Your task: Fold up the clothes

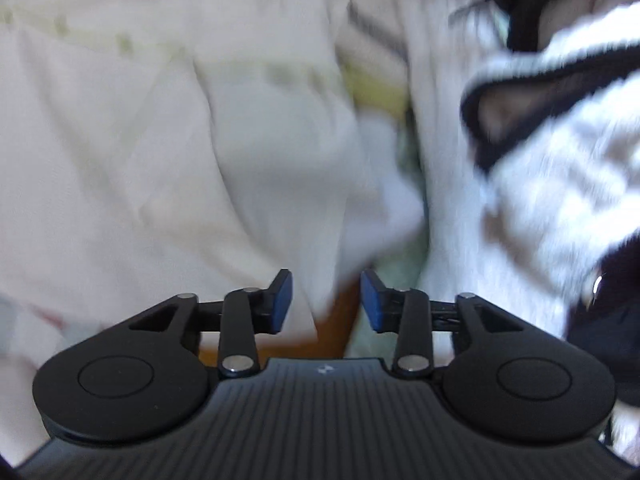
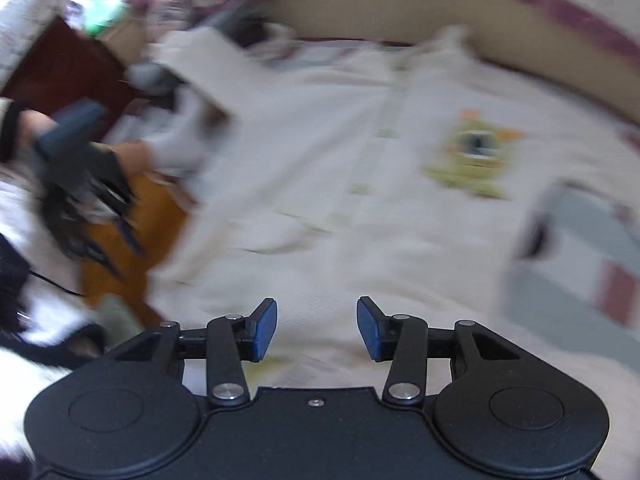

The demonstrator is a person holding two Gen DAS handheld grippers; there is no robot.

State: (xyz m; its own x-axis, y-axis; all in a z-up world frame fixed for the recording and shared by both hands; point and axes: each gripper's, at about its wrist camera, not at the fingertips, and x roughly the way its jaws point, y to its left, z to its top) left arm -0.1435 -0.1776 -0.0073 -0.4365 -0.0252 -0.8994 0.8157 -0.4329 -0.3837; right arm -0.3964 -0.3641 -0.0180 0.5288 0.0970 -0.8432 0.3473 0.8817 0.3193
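White shirt (image 2: 320,184) lies spread flat on the bed (image 2: 460,32), front up; a button placket runs down its middle, with a yellow-green printed patch (image 2: 472,156) beside the placket on the side toward the headboard edge. My read: it's laid open like that so a side or sleeve can be folded across.

One flap of the shirt (image 2: 200,60) stands lifted and doubled over at the far corner from the patch. It looks like a fold mid-way, but motion blur makes it hard to be sure.

Right tongs (image 2: 317,328) hang over the shirt's near hem, jaws apart, nothing between the blue pads. Released.

Left tongs (image 1: 326,304) are also parted and empty, pointing steeply down at the shirt's edge where an orange garment (image 1: 336,320) shows under the white cloth. From the right wrist view the left tongs (image 2: 100,216) sit off the shirt's side, opposite the patch, over that orange piece. Probably both are placed for fresh grips along the shirt's edge.

Hard to make out:
- Both views heavily smeared; seams and sleeve outlines unreadable.
- Black-and-white fuzzy cloth (image 1: 560,140) beside the shirt: whether it's a sleeve or loose clothing is unclear.
- Shirt's sleeves: can't locate them.
- Clutter beyond the lifted flap is unidentifiable.
- Striped bedding (image 2: 592,264) past the patch, cut off at the frame edge.
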